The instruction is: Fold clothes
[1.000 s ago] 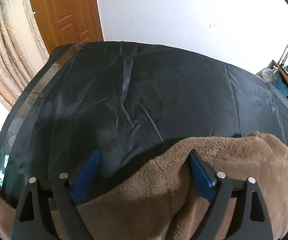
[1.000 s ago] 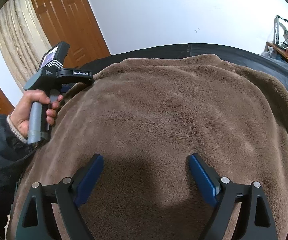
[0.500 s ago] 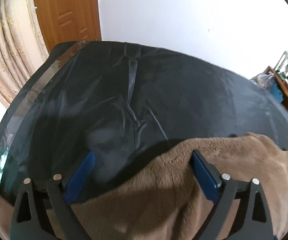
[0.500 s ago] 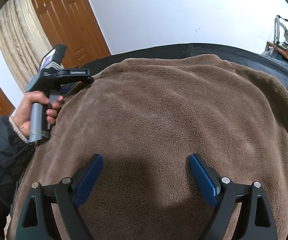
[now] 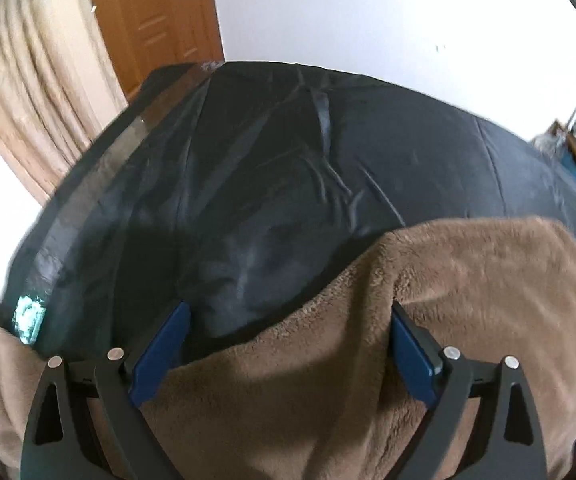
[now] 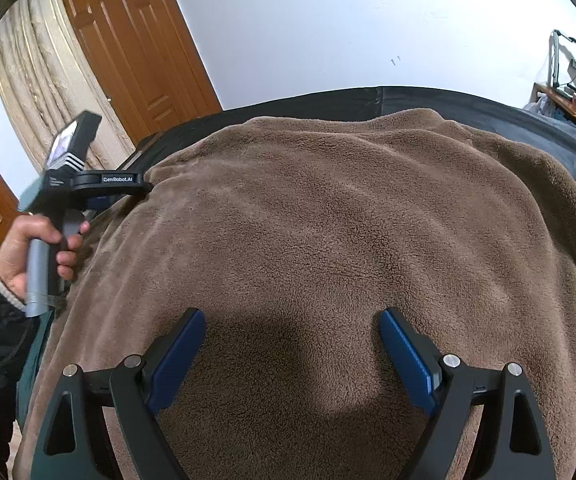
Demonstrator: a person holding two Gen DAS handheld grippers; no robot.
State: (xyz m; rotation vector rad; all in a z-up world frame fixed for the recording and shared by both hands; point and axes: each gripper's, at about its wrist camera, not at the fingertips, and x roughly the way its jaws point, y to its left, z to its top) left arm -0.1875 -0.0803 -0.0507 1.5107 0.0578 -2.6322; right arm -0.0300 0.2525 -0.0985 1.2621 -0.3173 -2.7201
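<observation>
Both of my grippers stand wide open, holding nothing. Right gripper (image 6: 292, 344) hovers unmoved over the brown fleece garment (image 6: 328, 220), low centre. Left gripper (image 5: 288, 332) has slid along the garment's edge, toward the frame's right, above the black cover (image 5: 288, 152); no corner grasped yet.

black-covered bed (image 5: 328, 168), brown fleece garment (image 6: 328, 240) on top

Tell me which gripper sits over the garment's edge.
The left gripper: brown fleece and black sheet both lie below it. The right gripper sees only fleece.
</observation>
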